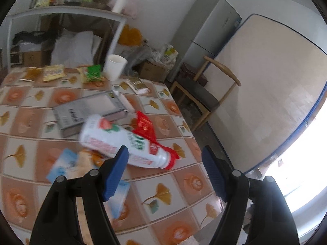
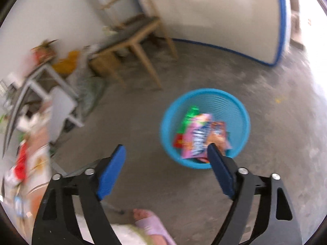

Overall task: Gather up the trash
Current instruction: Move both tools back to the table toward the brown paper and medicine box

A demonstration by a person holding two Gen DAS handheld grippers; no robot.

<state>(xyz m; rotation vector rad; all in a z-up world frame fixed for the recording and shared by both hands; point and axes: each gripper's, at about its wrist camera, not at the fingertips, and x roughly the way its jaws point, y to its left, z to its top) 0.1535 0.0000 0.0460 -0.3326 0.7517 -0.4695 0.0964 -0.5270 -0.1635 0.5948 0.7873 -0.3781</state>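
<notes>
In the left wrist view a white plastic bottle [image 1: 122,143] with a red cap end lies on its side on the patterned table [image 1: 184,183], with a red wrapper [image 1: 145,125] behind it. My left gripper [image 1: 165,153] is open just above and in front of the bottle, its left finger overlapping it. A white paper cup [image 1: 114,67], snack packets [image 1: 53,72] and a green packet [image 1: 93,72] sit at the far edge. In the right wrist view my right gripper [image 2: 166,151] is open and empty above the floor, beside a blue bin [image 2: 241,110] holding several wrappers [image 2: 199,137].
A grey box [image 1: 87,110] and blue packets [image 1: 65,163] lie on the table. A wooden chair [image 1: 204,94], a fridge [image 1: 206,34] and an upright mattress [image 1: 265,85] stand beyond the table's right edge. A foot in a slipper [image 2: 151,222] is near the bin.
</notes>
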